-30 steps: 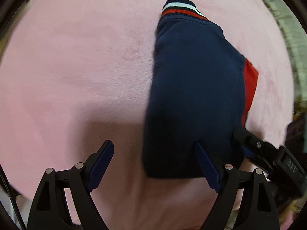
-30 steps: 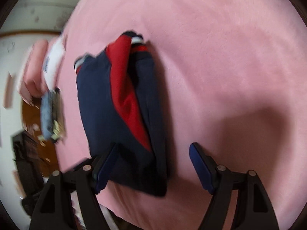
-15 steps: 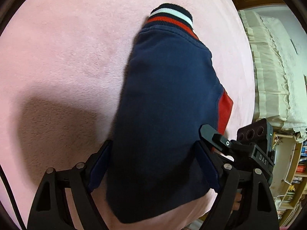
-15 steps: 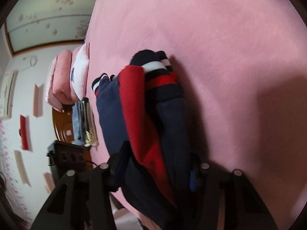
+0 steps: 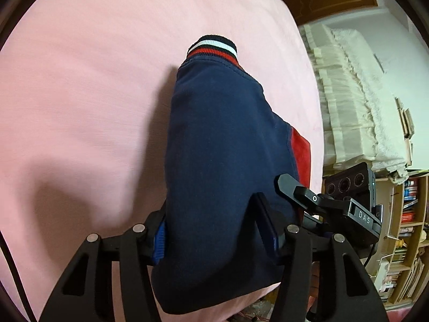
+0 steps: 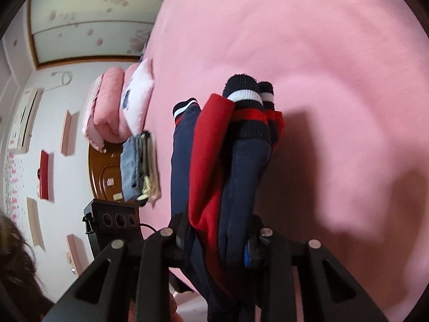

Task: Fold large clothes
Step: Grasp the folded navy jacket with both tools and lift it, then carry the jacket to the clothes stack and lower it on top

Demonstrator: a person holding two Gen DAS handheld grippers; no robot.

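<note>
A folded navy and red garment (image 5: 222, 161) with striped knit cuffs is held above the pink bed cover (image 5: 93, 80). My left gripper (image 5: 214, 230) is shut on its near navy edge. My right gripper (image 6: 217, 238) is shut on the folded stack's red and navy layers (image 6: 214, 161), seen edge-on with the cuffs at the far end. The right gripper's body also shows in the left wrist view (image 5: 321, 204), beside the garment's red side.
A pink folded quilt and white pillow (image 6: 118, 107) lie at the bed's edge beside a stack of folded clothes (image 6: 139, 166). A cream bedspread (image 5: 356, 102) and a bookshelf (image 5: 405, 236) stand off the bed's right side.
Both grippers closed on the garment's near edge and lifted it off the bed. A second ago both were open around it as it lay flat.
</note>
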